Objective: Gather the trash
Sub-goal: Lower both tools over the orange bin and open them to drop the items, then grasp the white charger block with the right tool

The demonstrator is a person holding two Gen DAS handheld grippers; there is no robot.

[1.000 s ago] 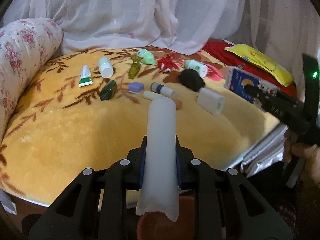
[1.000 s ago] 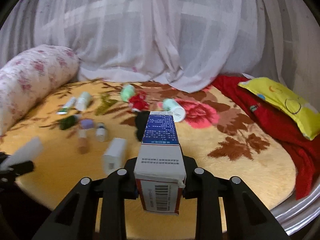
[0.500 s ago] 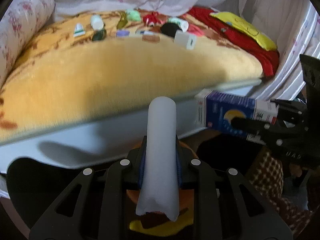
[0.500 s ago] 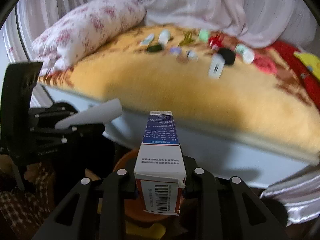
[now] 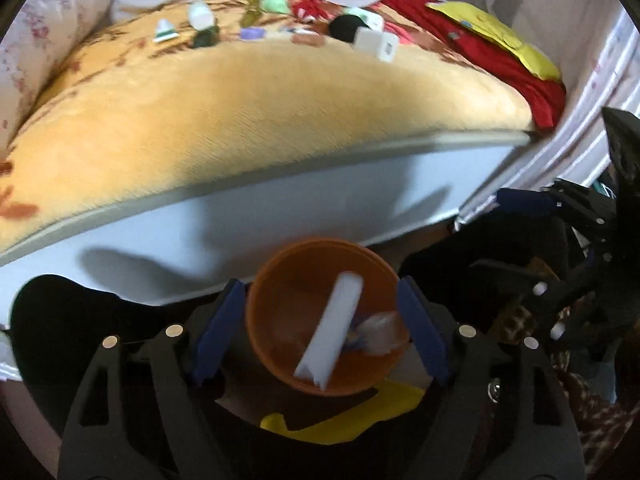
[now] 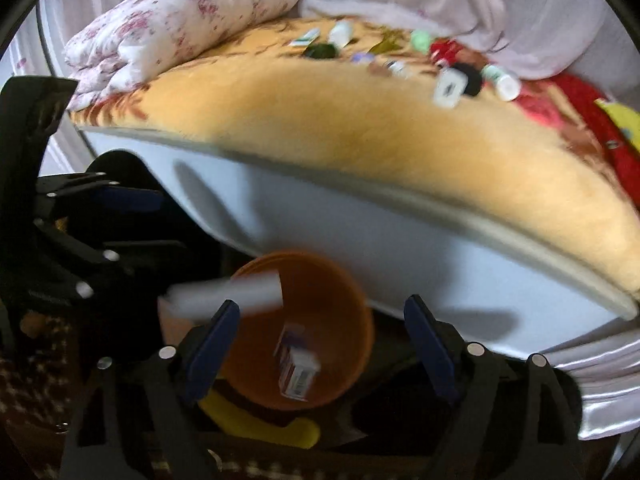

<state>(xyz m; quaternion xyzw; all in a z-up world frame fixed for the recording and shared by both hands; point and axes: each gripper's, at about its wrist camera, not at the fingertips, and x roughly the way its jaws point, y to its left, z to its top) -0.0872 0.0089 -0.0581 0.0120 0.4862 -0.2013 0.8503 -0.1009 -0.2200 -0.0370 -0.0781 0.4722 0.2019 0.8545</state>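
An orange bin (image 5: 280,264) stands on the floor at the foot of the bed. My left gripper (image 5: 320,282) hovers over it, its jaws opening; a white tube (image 5: 332,332), free of the pads, drops into the bin. My right gripper (image 6: 322,302) is above the same bin (image 6: 344,320), jaws opening too, and a blue and white carton (image 6: 298,368) falls inside. The blurred white tube (image 6: 228,294) shows at the rim. Several pieces of trash lie far back on the bed, among them a white box (image 5: 376,46) and a toothpaste tube (image 5: 165,32).
The bed's yellow blanket (image 5: 240,112) and white side (image 5: 280,220) rise right behind the bin. A floral pillow (image 6: 180,28) lies at the bed's left, red cloth (image 5: 480,52) at its right. A yellow object (image 5: 360,412) lies by the bin. The person's checked clothing (image 5: 580,400) is close.
Both grippers swung from the bed down over the orange bin, then went from shut to open. The white tube and the carton left the pads and are dropping into the bin.
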